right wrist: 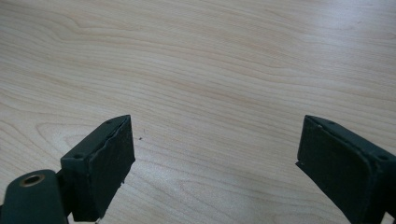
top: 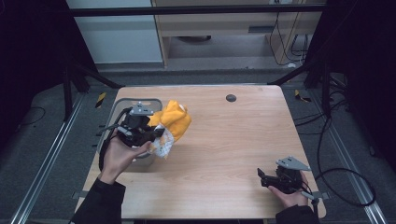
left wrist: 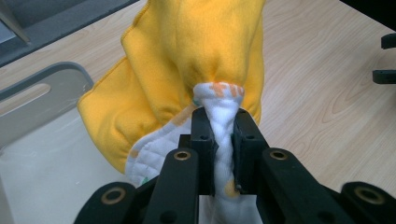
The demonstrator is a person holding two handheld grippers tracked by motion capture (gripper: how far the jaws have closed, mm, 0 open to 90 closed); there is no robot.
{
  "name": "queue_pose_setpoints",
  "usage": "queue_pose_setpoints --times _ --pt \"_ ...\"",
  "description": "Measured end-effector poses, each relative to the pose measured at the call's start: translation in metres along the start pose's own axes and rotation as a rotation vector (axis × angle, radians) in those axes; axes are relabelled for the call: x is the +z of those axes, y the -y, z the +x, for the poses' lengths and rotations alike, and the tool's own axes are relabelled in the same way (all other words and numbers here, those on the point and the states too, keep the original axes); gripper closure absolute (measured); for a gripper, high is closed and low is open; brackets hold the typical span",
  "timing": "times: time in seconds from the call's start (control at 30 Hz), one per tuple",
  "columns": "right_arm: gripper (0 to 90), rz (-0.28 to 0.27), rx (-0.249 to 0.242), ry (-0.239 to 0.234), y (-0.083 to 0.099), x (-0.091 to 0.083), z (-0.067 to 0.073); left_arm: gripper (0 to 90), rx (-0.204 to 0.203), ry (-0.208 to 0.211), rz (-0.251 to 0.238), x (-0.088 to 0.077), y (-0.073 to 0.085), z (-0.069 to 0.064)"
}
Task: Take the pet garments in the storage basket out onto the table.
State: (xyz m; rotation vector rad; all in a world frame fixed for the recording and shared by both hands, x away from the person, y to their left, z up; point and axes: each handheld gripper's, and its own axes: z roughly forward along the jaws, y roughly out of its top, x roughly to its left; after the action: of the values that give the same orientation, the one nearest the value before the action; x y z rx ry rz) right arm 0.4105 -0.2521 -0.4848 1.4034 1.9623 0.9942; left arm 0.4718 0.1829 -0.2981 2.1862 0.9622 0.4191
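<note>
Left tool (left wrist: 223, 135) clamps yellow cloth (left wrist: 187, 60); right tool (right wrist: 215, 163) agape.

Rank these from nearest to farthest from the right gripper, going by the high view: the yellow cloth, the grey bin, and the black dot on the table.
From the right gripper:
1. Black dot, far edge of the table.
2. Yellow cloth, left of centre, clamped in the left gripper.
3. Grey bin, table's left edge.

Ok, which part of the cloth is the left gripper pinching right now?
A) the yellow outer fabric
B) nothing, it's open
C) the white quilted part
C: in the left gripper view, the left gripper has its jaws closed on the white quilted part of the yellow cloth.
</note>
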Motion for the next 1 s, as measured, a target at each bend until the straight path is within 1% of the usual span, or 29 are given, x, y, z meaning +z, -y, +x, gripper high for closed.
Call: queue_pose_setpoints --times 0.03,0.23,0.27,0.43,0.47,0.7,0.8,1.0 --pt "10.9 0.000 0.000 0.000 0.000 0.000 0.000 81.2 0.007 0.003 0.005 0.001 0.000 -0.001" --pt "10.9 0.001 0.000 -0.001 0.000 0.000 0.000 81.2 0.022 0.024 0.011 0.010 -0.002 -0.009" --pt "10.8 0.001 0.000 0.000 0.000 0.000 0.000 81.2 0.030 0.029 0.016 0.012 -0.002 -0.011" --pt "10.8 -0.001 -0.005 0.002 0.000 0.000 -0.001 81.2 0.045 0.044 0.030 0.021 -0.003 -0.018" --pt "10.9 -0.001 -0.005 0.002 0.000 0.000 -0.001 81.2 0.042 0.047 0.029 0.022 -0.003 -0.020" --pt "10.8 0.000 -0.004 0.001 0.000 0.000 -0.001 81.2 0.066 0.070 0.041 0.033 -0.003 -0.031" --pt "10.8 -0.001 -0.006 0.003 0.000 0.000 -0.001 81.2 0.080 0.080 0.053 0.040 -0.003 -0.036" --pt "10.7 -0.002 -0.006 0.003 0.000 0.000 -0.002 81.2 0.094 0.104 0.063 0.053 -0.001 -0.043"
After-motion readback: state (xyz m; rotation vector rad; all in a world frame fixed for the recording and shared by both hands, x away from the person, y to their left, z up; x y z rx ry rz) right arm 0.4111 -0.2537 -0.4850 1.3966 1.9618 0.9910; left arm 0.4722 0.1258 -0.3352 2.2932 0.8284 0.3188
